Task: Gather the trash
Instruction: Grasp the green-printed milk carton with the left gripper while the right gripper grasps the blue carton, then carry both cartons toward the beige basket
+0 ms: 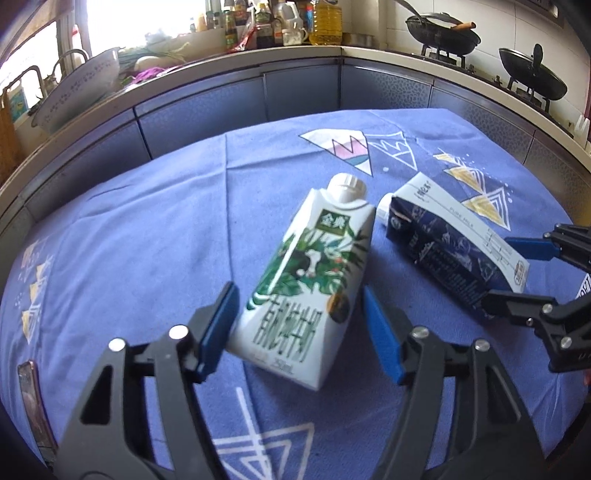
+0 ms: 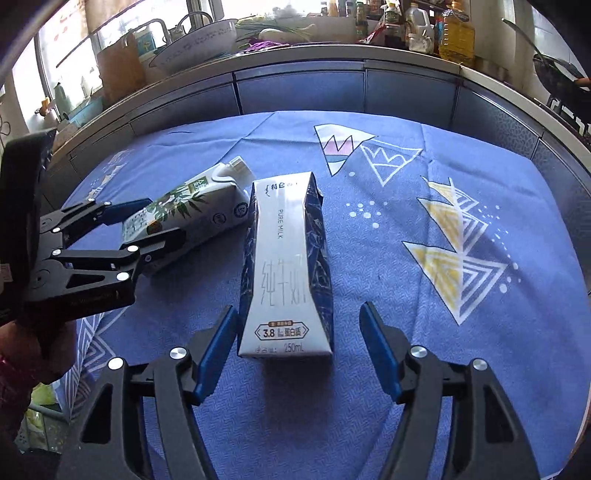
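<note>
- Your left gripper [image 1: 299, 325] stands wide around the base of the green-leaf carton [image 1: 306, 280]; its pads are just beside the sides, and whether they press is unclear.
- That carton's long axis runs toward 12 o'clock, cap away from you.
- Your right gripper [image 2: 297, 347] is open astride the blue carton [image 2: 286, 266], which lies lengthwise at 12 o'clock.
- Count: two cartons, one per claw, on the tablecloth [image 2: 424, 332].

Blue patterned tablecloth [image 1: 129, 229], 2 black woks [image 1: 443, 33] on the stove, oil bottle [image 1: 325, 22], large basin [image 2: 195, 48], phone [image 1: 33, 406] at the table edge
</note>
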A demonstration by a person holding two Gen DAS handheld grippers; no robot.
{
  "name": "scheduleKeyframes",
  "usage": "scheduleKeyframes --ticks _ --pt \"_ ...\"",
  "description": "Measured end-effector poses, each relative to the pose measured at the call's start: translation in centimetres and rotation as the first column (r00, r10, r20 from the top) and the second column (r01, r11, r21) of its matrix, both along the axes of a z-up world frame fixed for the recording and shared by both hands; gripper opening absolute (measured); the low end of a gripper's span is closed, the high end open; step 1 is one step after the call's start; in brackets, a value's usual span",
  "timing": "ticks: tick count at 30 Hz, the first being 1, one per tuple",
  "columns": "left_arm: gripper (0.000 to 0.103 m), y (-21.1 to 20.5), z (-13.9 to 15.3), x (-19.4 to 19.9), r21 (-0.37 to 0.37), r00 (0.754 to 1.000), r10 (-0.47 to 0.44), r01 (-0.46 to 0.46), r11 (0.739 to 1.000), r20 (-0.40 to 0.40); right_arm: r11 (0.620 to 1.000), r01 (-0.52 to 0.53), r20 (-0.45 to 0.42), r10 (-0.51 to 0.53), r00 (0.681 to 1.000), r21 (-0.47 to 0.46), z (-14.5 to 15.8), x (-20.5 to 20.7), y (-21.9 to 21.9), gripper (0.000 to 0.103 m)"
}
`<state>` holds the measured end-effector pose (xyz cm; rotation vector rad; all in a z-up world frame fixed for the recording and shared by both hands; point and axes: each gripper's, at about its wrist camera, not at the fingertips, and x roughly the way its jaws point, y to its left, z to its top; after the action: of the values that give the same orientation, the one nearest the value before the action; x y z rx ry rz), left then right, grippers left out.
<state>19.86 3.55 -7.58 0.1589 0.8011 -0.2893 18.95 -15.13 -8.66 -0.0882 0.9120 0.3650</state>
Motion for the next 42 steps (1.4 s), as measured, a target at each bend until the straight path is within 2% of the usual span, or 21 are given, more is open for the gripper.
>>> scheduleKeyframes --ticks 1,5,9,13,15,17,18,21,24,25,26,27,28,32,35,36,37,38,39,42 --pt "0.058 0.0 0.0 -0.2 -0.001 1.0 -0.003 0.003 1.0 0.008 0.999 -0.017 -0.002 0.017 1.0 0.03 0.1 -0.2 -0.3 0.051" --pt "0.053 0.0 0.6 -0.6 -0.062 1.0 -0.012 0.011 0.998 -0.014 0.994 -0.029 0.001 0.029 1.0 0.103 0.7 -0.9 -1.7 0.05" --pt "0.051 -2.1 2.7 -1.3 -0.082 0.998 -0.06 0.061 0.995 0.014 0.981 0.014 0.015 -0.017 1.0 0.194 1.8 -1.7 -4.5 0.05" --pt "0.047 -5.8 4.6 -1.0 -0.124 0.991 -0.137 0.137 0.983 0.011 0.942 0.089 -0.013 -0.09 0.996 0.324 2.3 -2.4 -9.5 0.05" --pt "0.044 -7.9 5.4 -0.7 -0.142 0.985 -0.174 0.173 0.975 0.01 0.908 0.137 -0.033 -0.134 0.99 0.396 2.3 -2.9 -12.6 0.05" --pt "0.01 -10.5 6.3 -0.4 -0.16 0.975 -0.224 0.223 0.962 0.011 0.869 0.183 -0.047 -0.181 0.982 0.46 2.4 -3.7 -15.9 0.05" --pt "0.002 -11.8 6.6 -0.2 -0.174 0.968 -0.251 0.247 0.953 -0.001 0.85 0.207 -0.05 -0.209 0.977 0.485 2.4 -4.2 -17.6 0.05" --pt "0.002 -15.7 7.2 0.4 -0.165 0.956 -0.294 0.287 0.944 -0.018 0.807 0.275 -0.05 -0.294 0.955 0.522 2.5 -5.9 -22.2 0.05" --pt "0.003 -18.0 7.2 0.9 -0.135 0.952 -0.302 0.293 0.947 -0.054 0.796 0.31 -0.042 -0.339 0.94 0.52 2.6 -7.4 -24.9 0.05" --pt "0.013 -18.1 7.1 1.1 -0.127 0.953 -0.295 0.285 0.95 -0.072 0.803 0.312 -0.032 -0.344 0.938 0.507 2.6 -7.8 -25.2 0.05" --pt "0.041 -18.0 7.0 1.3 -0.11 0.958 -0.274 0.264 0.958 -0.087 0.813 0.311 -0.023 -0.344 0.939 0.492 2.6 -8.1 -25.2 0.05" --pt "0.059 -17.7 6.8 1.3 -0.084 0.966 -0.235 0.227 0.97 -0.103 0.822 0.304 -0.017 -0.338 0.941 0.482 2.5 -8.2 -25.0 0.05" --pt "0.084 -17.1 6.6 1.1 -0.064 0.975 -0.195 0.189 0.98 -0.11 0.83 0.294 -0.01 -0.329 0.944 0.474 2.3 -8.5 -24.8 0.05" --pt "0.085 -14.9 4.9 -0.6 0.038 0.988 -0.089 0.094 0.995 -0.127 0.867 0.249 0.017 -0.284 0.959 0.433 1.6 -8.1 -22.9 0.05" --pt "0.085 -14.0 2.7 -1.9 0.05 0.981 -0.058 0.068 0.996 -0.185 0.867 0.221 -0.001 -0.246 0.969 0.447 0.7 -7.0 -21.8 0.05" --pt "0.082 -13.8 2.1 -2.4 0.056 0.981 -0.055 0.067 0.996 -0.187 0.867 0.215 -0.006 -0.239 0.971 0.45 0.4 -6.8 -21.5 0.05" --pt "0.066 -13.8 1.5 -2.7 0.06 0.98 -0.06 0.073 0.996 -0.187 0.865 0.212 -0.01 -0.233 0.972 0.454 0.3 -6.6 -21.4 0.05" --pt "0.052 -13.7 1.2 -3.0 0.011 0.976 -0.093 0.097 0.995 -0.195 0.864 0.208 -0.013 -0.228 0.974 0.458 0.1 -6.5 -21.4 0.05" --pt "0.052 -13.5 1.2 -3.2 -0.015 0.977 -0.099 0.098 0.995 -0.191 0.864 0.206 -0.015 -0.224 0.974 0.46 0.1 -6.5 -21.3 0.05" --pt "0.05 -14.1 1.4 -3.0 -0.006 0.977 -0.105 0.105 0.994 -0.186 0.855 0.209 -0.019 -0.227 0.974 0.474 0.1 -6.7 -21.8 0.05"
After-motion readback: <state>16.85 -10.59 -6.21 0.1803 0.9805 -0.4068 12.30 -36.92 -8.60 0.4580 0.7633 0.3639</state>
